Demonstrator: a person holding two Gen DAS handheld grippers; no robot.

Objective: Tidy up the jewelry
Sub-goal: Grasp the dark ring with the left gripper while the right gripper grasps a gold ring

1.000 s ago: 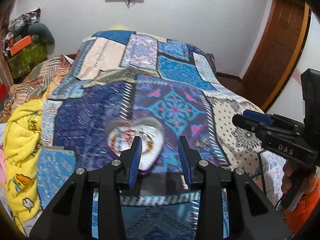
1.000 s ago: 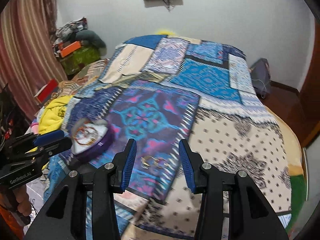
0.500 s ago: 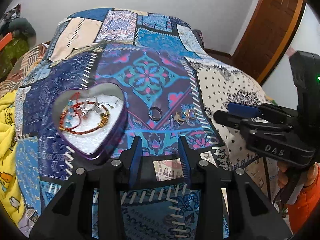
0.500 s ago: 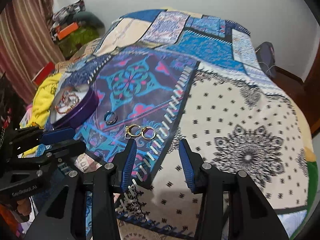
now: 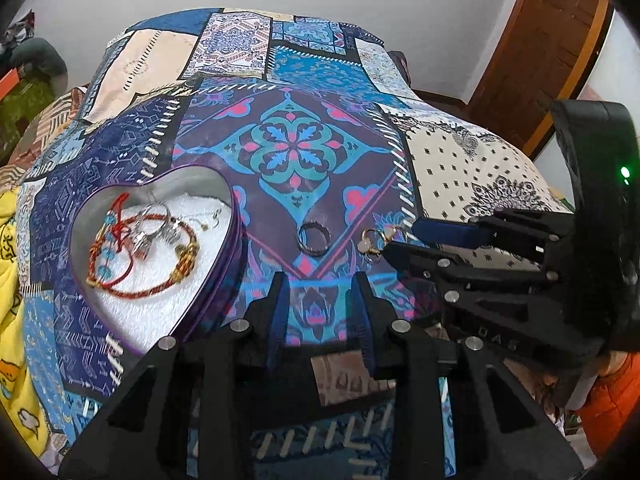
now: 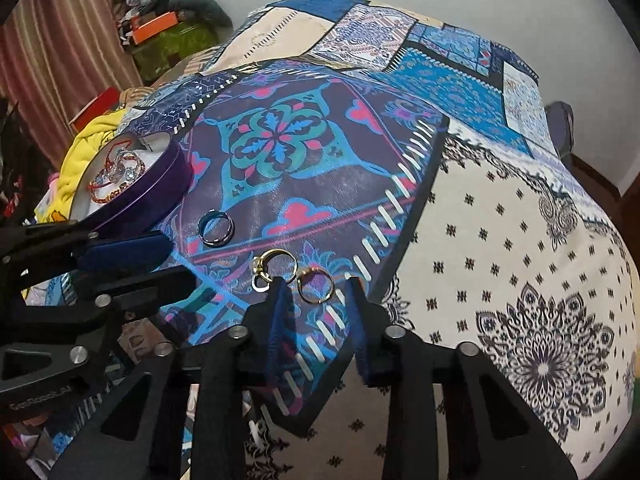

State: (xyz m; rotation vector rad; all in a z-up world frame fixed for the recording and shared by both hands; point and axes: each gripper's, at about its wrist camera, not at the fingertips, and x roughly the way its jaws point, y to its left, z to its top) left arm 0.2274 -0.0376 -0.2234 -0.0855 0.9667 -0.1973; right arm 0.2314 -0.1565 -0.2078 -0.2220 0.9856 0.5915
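Both hand-held grippers have dropped closer to the bed: the right hand-held gripper (image 6: 316, 300), jaws spread and empty, now nearly straddles a gold ring (image 6: 315, 285). Small, hard and slippery, it probably wants pinching across its band. At ten o'clock lie a dark ring (image 6: 216, 228), then the heart tin (image 6: 160, 184); the left hand-held gripper (image 5: 320, 308) hangs spread.

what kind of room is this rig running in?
Most likely a home bedroom. A patchwork bedspread covers what looks like a bed, clothes are piled by a curtain, and a wooden door stands in the corner.
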